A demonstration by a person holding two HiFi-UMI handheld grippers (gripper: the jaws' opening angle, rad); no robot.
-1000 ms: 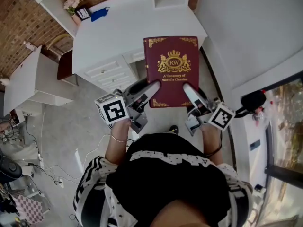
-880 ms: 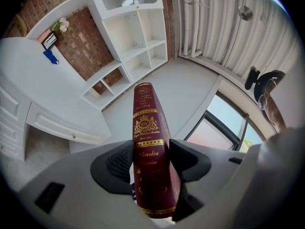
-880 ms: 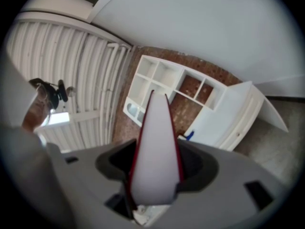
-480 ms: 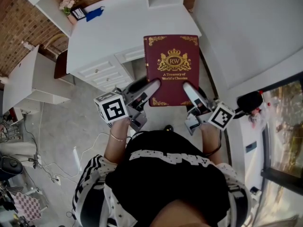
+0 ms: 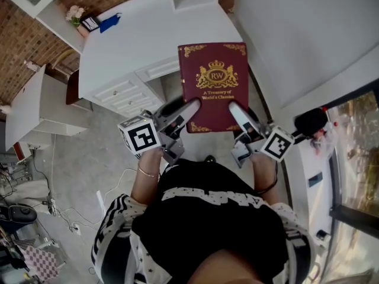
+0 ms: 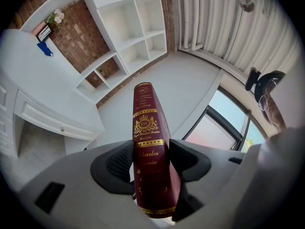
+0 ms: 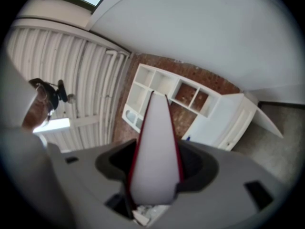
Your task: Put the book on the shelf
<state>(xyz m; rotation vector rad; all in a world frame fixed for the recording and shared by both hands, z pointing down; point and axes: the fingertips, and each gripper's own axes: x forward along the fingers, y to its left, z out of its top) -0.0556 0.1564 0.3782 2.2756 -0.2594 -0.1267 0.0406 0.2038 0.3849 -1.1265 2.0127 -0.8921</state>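
A dark red book [image 5: 214, 86] with gold print lies flat in the air between both grippers in the head view. My left gripper [image 5: 188, 110] is shut on its spine edge; the spine [image 6: 148, 162] stands between the jaws in the left gripper view. My right gripper [image 5: 237, 112] is shut on the opposite edge, where the white page block [image 7: 155, 161] fills the jaws in the right gripper view. A white shelf unit [image 6: 133, 30] with open compartments stands against a brick wall ahead, also seen as shelf unit [image 7: 167, 94].
A white desk [image 5: 148, 40] with drawers lies below and ahead of the book; a flower pot [image 5: 76, 15], a small frame and a blue item sit at its far left corner. A second white table [image 5: 35, 105] stands at left. Cables lie on the floor at left.
The desk and floor have slid left and up under the book as I moved with it. Both grippers keep the same hold on the book.
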